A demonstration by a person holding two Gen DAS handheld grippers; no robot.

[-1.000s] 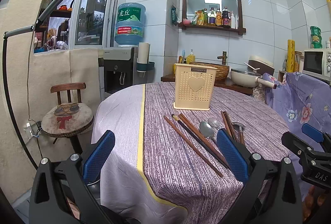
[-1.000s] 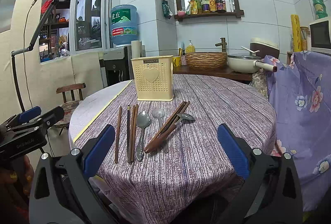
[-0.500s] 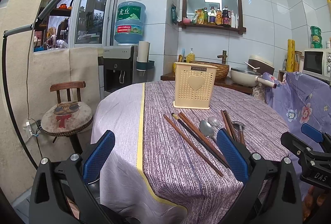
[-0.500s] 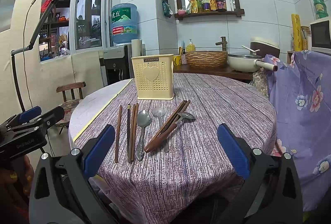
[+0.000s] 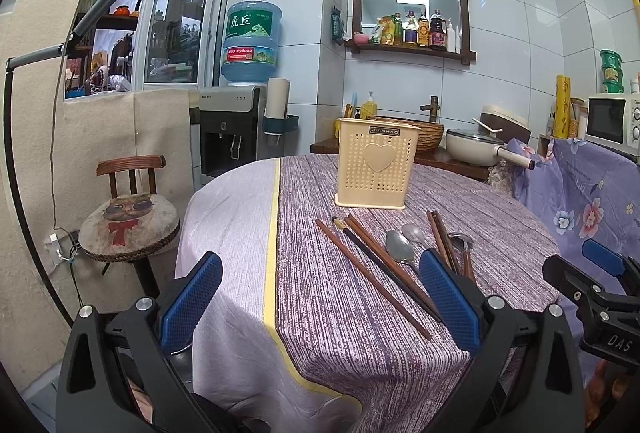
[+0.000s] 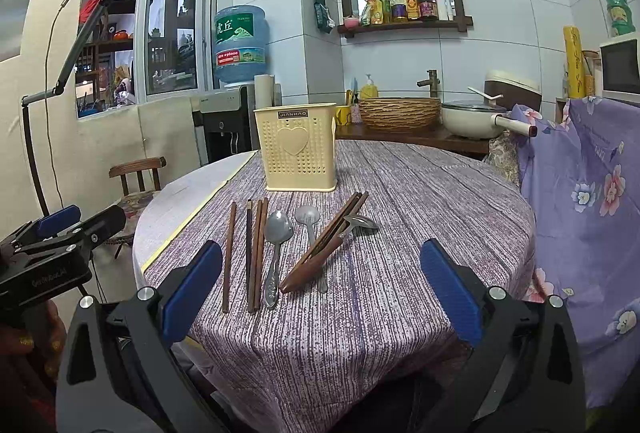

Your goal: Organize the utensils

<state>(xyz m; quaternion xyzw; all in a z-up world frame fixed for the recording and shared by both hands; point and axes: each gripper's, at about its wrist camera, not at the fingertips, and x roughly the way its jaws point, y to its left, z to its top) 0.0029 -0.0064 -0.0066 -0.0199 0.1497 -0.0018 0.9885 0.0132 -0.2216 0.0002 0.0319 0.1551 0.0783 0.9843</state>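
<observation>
**Utensils laid out on worktop; both hand-held grippers empty**

The left hand-held gripper [image 5: 320, 297] stands with its blue-padded fingers spread wide and nothing between them, poised off the near edge of the worktop [image 5: 320, 313]. The right hand-held gripper [image 6: 320, 289] is likewise spread wide and holds nothing, facing the utensils from the near edge.

On the purple striped cloth, the cream utensil holder [image 6: 300, 149] stands upright toward the far side, its heart emblem facing the cameras. In front of it the utensils lie flat in a loose row. In the right wrist view, from left: a single brown chopstick [image 6: 229, 257], lying apart; a group of three chopsticks [image 6: 255, 253] close together; a large metal spoon [image 6: 276, 253], bowl toward the holder; a smaller metal spoon [image 6: 310, 233]; then a pair of chopsticks [image 6: 340, 221] lying slantwise against a wooden-handled spoon [image 6: 320, 261]. None of the utensils sits in the holder as far as the views show.
</observation>
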